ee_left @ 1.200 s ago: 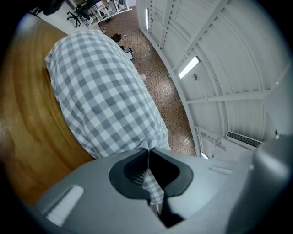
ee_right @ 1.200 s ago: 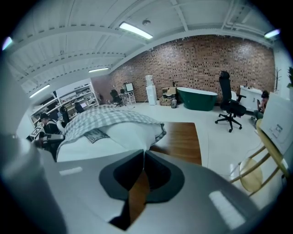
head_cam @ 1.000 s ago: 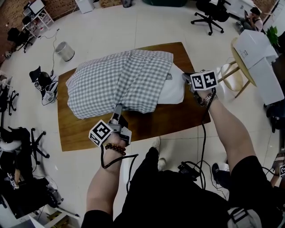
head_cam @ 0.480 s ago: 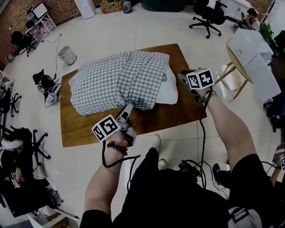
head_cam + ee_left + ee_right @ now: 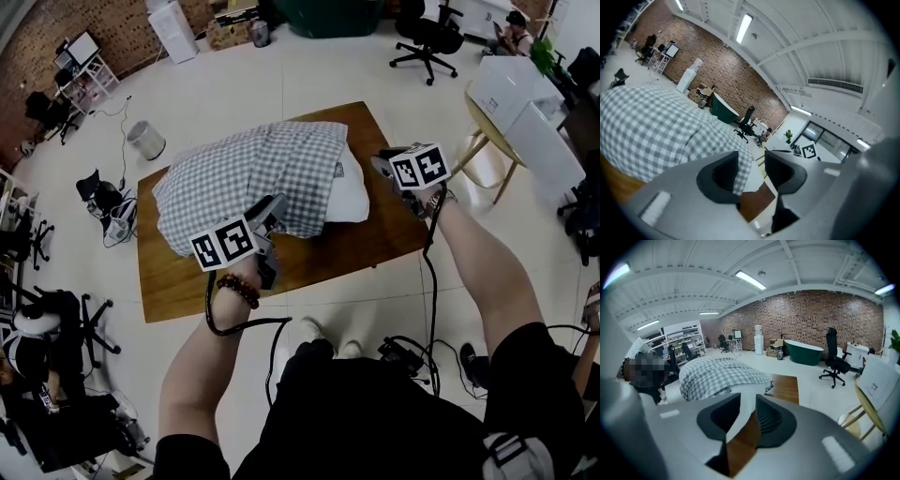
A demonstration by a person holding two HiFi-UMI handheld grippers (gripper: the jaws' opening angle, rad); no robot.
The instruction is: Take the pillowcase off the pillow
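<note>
Wooden tbl (image 5: 349,249), bin (image 5: 147,140), office chair (image 5: 424,37), green tub (image 5: 804,352) on flr

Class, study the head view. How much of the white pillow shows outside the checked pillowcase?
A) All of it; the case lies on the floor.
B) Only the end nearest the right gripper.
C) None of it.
B: the white pillow pokes out of the checked pillowcase only beside the right gripper; the rest is covered.

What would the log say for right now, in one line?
pillowcase: mostly on pillow | left gripper: jaws just opened, empty, by pillowcase edge | right gripper: jaws just opened, empty, by bare pillow end
</note>
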